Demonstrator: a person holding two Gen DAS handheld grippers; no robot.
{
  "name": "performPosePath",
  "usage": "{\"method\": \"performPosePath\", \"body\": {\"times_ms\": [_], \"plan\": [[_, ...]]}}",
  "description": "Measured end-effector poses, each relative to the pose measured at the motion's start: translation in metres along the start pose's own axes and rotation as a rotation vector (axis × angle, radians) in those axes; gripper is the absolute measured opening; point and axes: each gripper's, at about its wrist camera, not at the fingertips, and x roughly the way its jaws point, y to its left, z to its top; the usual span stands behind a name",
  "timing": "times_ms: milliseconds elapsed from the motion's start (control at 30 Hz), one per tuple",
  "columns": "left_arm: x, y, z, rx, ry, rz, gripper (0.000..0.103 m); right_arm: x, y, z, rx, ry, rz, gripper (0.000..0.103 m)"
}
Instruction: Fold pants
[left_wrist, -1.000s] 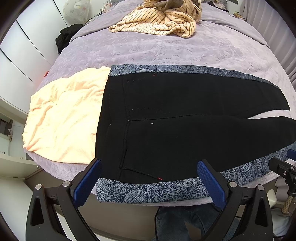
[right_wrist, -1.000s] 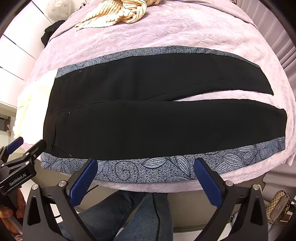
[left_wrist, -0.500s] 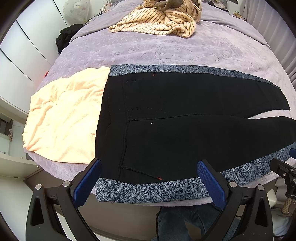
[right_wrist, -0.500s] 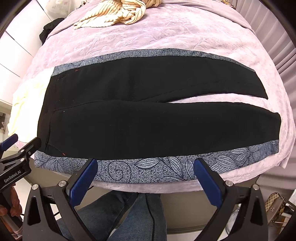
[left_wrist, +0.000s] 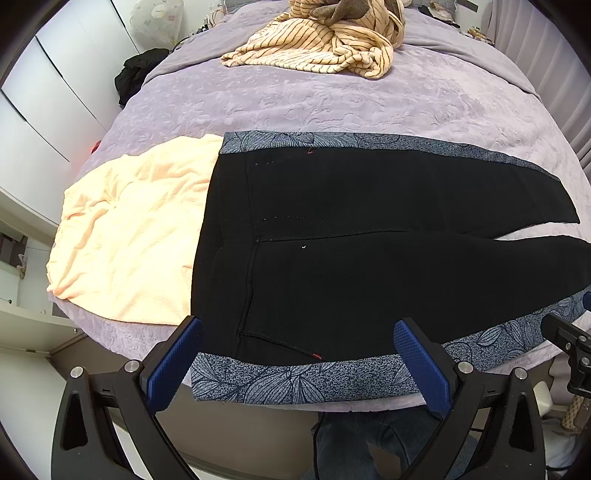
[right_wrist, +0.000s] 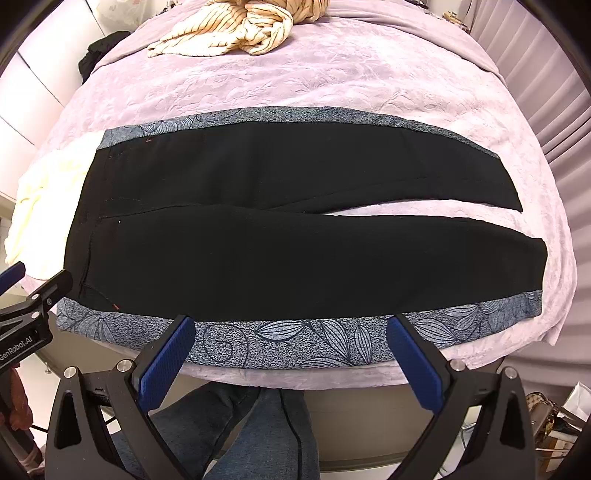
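Black pants (left_wrist: 369, 240) with blue-grey floral side stripes lie flat across the purple bed, waistband to the left, both legs spread to the right. They also show in the right wrist view (right_wrist: 288, 236). My left gripper (left_wrist: 297, 354) is open and empty, hovering at the near edge over the waist end's floral stripe. My right gripper (right_wrist: 290, 349) is open and empty, hovering at the near edge over the near leg's floral stripe (right_wrist: 332, 339). Neither touches the cloth.
A peach cloth (left_wrist: 133, 229) lies left of the waistband, partly under it. A striped beige blanket (left_wrist: 325, 40) is bunched at the far side of the bed (left_wrist: 332, 99). A black garment (left_wrist: 136, 74) lies at the far left. White cabinets stand left.
The right gripper has drawn back and shifted right, so the pants sit further left in its view. The left gripper has barely moved. Both stay open.
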Motion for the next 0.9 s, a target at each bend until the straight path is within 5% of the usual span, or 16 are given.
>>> {"method": "performPosePath", "body": {"times_ms": [900], "plan": [[0.0057, 0.0016, -0.0080, -0.015, 0.048, -0.023, 0.103, 0.0091, -0.0046, -0.0052, 0.013, 0.026, 0.001, 0.103]]}}
